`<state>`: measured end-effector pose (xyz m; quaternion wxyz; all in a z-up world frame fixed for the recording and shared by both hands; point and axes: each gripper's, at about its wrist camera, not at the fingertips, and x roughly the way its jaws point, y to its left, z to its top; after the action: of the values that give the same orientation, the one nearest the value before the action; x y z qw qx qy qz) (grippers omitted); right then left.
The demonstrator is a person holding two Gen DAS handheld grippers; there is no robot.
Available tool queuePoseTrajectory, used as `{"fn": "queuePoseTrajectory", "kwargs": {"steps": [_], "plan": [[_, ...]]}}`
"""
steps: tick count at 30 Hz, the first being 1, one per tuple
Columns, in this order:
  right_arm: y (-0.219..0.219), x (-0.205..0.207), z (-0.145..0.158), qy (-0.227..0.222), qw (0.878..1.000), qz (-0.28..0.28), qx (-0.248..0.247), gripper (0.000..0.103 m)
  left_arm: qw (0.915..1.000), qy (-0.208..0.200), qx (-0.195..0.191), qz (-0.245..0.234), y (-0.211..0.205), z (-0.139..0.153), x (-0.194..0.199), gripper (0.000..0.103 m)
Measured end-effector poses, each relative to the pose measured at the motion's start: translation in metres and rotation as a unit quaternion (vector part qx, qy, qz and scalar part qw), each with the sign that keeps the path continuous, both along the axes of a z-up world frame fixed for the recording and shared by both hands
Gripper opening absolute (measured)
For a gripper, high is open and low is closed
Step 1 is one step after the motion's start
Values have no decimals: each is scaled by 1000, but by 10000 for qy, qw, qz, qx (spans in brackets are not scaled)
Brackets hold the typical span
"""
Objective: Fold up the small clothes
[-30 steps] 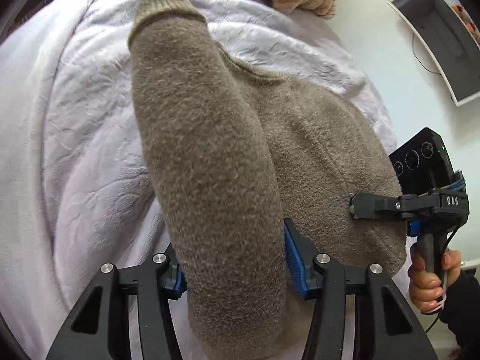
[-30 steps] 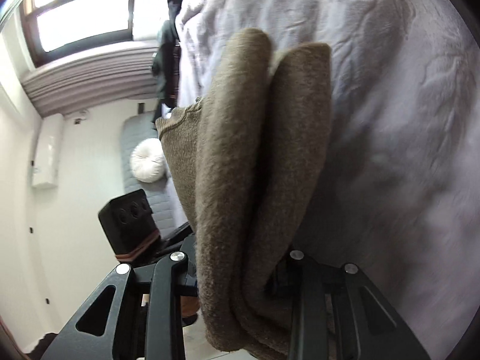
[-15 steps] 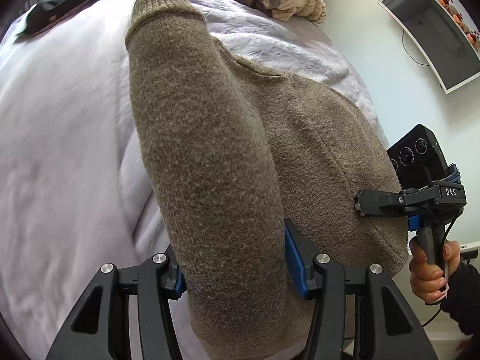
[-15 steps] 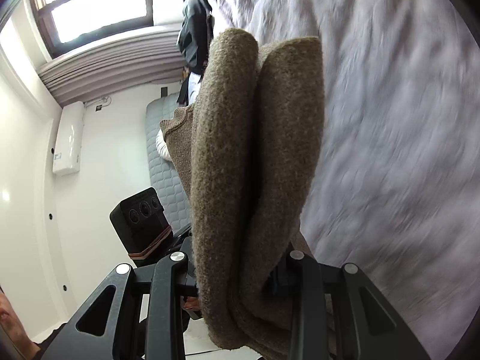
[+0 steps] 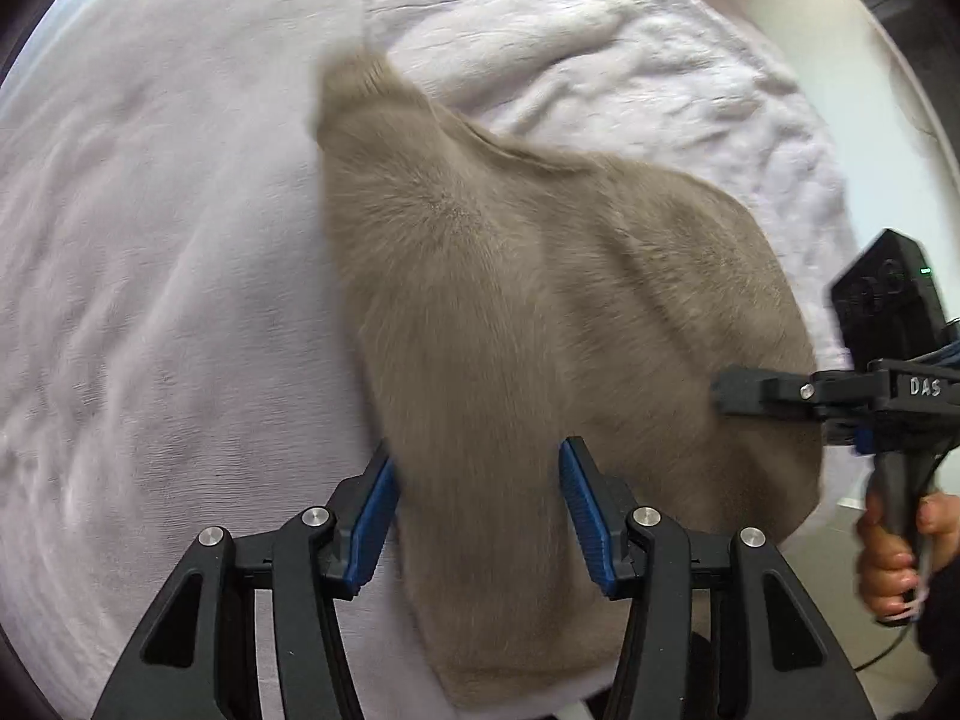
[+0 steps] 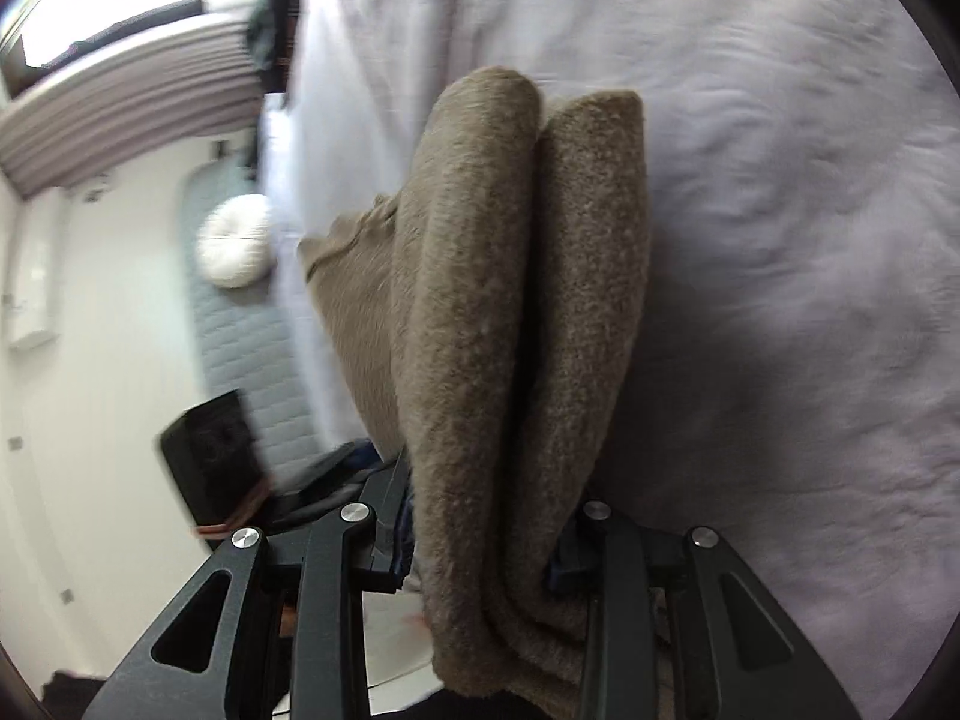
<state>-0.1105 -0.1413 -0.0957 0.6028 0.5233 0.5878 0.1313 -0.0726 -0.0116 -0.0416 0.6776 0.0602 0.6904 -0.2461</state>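
sweater [image 5: 540,312]: thick taupe knit, fuzzy and matt, ribbed at the cuff
bedspread [image 5: 150,240] under the sweater: pale lilac cloth, soft, finely crinkled, matt
left gripper [image 5: 477,510]: matt black plastic arms, blue ridged rubbery pads, shiny metal screw heads
right gripper [image 6: 486,546]: matt black plastic, bright metal screw heads beside the sweater

**Fuzzy taupe sweater held in folded layers over the bed**

A taupe-brown knit sweater [image 5: 540,312] of fuzzy weave was seen spread across the pale lilac bedspread [image 5: 150,240], its ribbed cuff [image 5: 360,75] pointing away. In the right wrist view, its edge [image 6: 528,330] was gathered into two thick rolled layers, pressed side by side.
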Motion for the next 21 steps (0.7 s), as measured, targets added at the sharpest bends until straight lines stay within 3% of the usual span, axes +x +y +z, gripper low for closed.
{"fn": "queuePoseTrajectory", "kwargs": {"steps": [2,4,5,8,12,14,15,16,19,21], "plan": [[-16,0,3,212,9987,-84,-466,47,9999,-3,25,109,5,1,1,55],[-35,-3,14,331,9953,-241,-874,68,9995,-108,67,280,13,6,4,55],[-43,-6,19,368,9932,-296,-1065,71,9992,-169,126,335,16,7,6,55],[-54,-12,38,338,9896,-389,-1342,71,9975,-268,302,580,50,11,7,55],[-61,-18,48,115,9951,-314,-932,71,9963,-249,446,694,76,9,6,55],[-49,-22,39,145,9973,-171,-706,65,9963,-242,526,634,72,5,1,55],[-35,-21,36,171,9973,-37,-717,43,9965,-256,564,566,67,3,-1,55],[-24,-18,37,220,9945,243,-993,14,9961,-337,659,476,62,3,-4,55],[1,-8,51,95,9723,941,-2137,14,9939,-549,925,254,47,0,-11,55],[4,-5,49,112,9566,1234,-2638,14,9934,-446,1015,277,46,-11,-13,55]]}}
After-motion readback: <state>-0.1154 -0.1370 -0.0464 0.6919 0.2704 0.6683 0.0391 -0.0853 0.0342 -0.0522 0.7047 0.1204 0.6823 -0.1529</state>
